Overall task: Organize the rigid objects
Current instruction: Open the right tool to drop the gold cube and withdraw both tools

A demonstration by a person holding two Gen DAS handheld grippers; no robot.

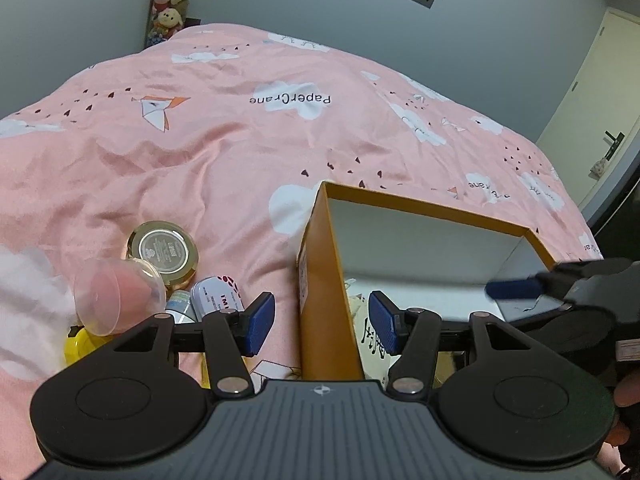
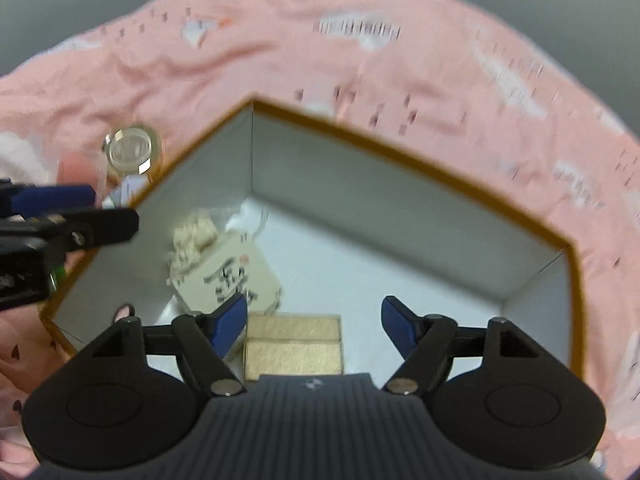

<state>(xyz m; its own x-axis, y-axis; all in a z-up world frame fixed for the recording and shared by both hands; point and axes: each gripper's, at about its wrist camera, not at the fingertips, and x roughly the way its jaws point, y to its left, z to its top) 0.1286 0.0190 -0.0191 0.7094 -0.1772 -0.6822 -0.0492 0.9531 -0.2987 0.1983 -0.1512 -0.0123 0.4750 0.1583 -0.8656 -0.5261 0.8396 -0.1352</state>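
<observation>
"PaperCrane" is printed, upside down, in a white cloud on the pink bedsheet (image 1: 224, 140). The letters "IM" are legible on the white tin (image 1: 214, 294). Black brush-written Chinese characters are carried by the cream pouch (image 2: 230, 268) in the box, though they cannot be read. The label on the gold-lidded jar (image 1: 163, 251) is too small to read.

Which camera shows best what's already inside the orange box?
The right wrist view: it looks down into the orange box, showing a cream pouch and gold case. The left wrist view shows mainly its outer wall, only glimpsing the pouch.
</observation>
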